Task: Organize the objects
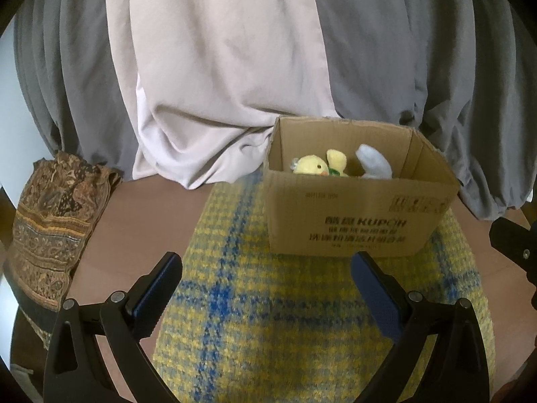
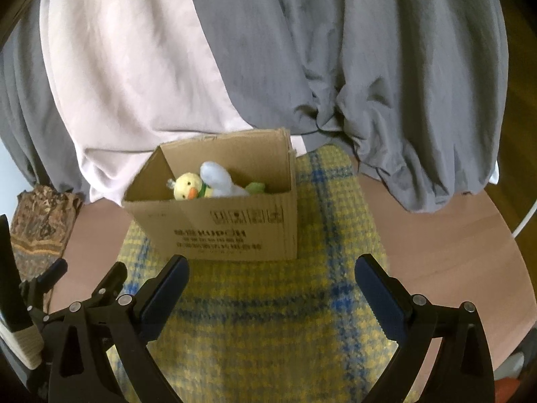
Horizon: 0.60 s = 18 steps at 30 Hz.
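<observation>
An open cardboard box [image 1: 355,218] stands on a yellow and blue plaid mat [image 1: 268,319]. Inside it lie a yellow plush duck [image 1: 310,165], a pale blue plush [image 1: 374,163] and something green. The box also shows in the right wrist view [image 2: 228,231], with the duck [image 2: 188,186], the blue plush [image 2: 218,179] and a green toy [image 2: 255,187]. My left gripper [image 1: 266,268] is open and empty, just in front of the box. My right gripper [image 2: 271,272] is open and empty, also in front of the box.
A folded brown patterned cloth [image 1: 53,231] lies at the table's left edge. Grey and pale pink curtains [image 1: 218,84] hang behind the box. The round wooden table [image 2: 436,235] extends to the right of the mat.
</observation>
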Motion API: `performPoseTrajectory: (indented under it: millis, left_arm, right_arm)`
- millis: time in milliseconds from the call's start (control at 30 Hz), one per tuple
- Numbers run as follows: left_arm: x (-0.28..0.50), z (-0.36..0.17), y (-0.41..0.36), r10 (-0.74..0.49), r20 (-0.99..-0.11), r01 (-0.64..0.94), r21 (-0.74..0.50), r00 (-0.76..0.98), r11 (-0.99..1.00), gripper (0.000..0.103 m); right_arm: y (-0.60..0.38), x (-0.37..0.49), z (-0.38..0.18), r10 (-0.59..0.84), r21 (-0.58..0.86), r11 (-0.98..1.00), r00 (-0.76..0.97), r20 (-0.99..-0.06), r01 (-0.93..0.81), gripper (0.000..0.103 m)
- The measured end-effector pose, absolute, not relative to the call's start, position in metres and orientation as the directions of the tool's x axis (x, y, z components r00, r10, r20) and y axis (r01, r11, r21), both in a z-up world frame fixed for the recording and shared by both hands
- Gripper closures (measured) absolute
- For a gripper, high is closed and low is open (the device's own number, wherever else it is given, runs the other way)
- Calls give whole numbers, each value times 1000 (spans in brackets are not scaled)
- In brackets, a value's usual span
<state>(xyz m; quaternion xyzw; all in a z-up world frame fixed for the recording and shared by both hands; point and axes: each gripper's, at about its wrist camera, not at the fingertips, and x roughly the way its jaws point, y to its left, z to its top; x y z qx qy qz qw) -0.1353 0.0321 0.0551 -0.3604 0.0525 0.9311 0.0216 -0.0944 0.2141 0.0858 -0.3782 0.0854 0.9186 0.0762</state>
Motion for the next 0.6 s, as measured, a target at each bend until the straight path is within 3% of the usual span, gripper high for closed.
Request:
performPoseTrajectory:
  millis: [600]
  left_arm:
    - [-91, 15, 18, 2, -730, -57, 50, -683, -997, 1]
  right_arm:
    - [214, -47, 27, 47, 130, -963, -621, -782, -237, 4]
